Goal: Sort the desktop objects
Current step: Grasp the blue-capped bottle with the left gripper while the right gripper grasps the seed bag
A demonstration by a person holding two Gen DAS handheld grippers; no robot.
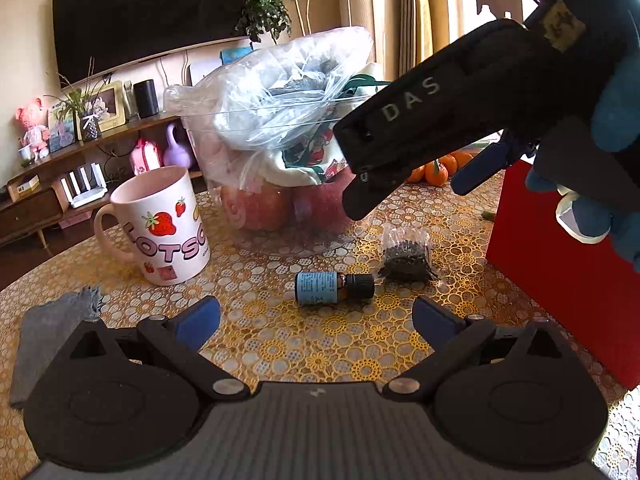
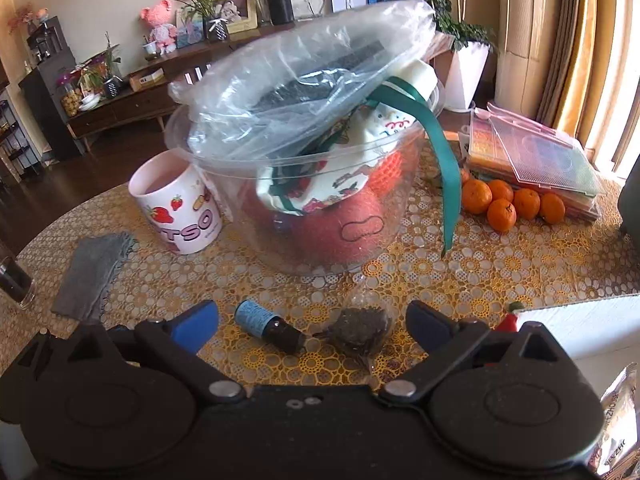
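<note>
A small brown bottle (image 1: 334, 288) with a blue label and black cap lies on its side on the gold-patterned table. Right of it lies a small clear bag of dark tea leaves (image 1: 406, 258). My left gripper (image 1: 316, 320) hovers open just in front of the bottle, nothing between its blue fingers. In the right wrist view the bottle (image 2: 268, 324) and the tea bag (image 2: 364, 330) lie between the spread fingers of my right gripper (image 2: 314, 326), which is open and above them. Its black body (image 1: 420, 128), held by a blue-gloved hand (image 1: 616, 92), fills the left view's upper right.
A clear bowl (image 2: 224, 160) stuffed with a plastic bag, cloth and red items stands behind the bottle. A pink strawberry mug (image 2: 176, 208) and grey cloth (image 2: 94, 272) are left. Oranges (image 2: 512, 200) and bead boxes (image 2: 532, 156) sit back right. A red box (image 1: 568, 272) stands right.
</note>
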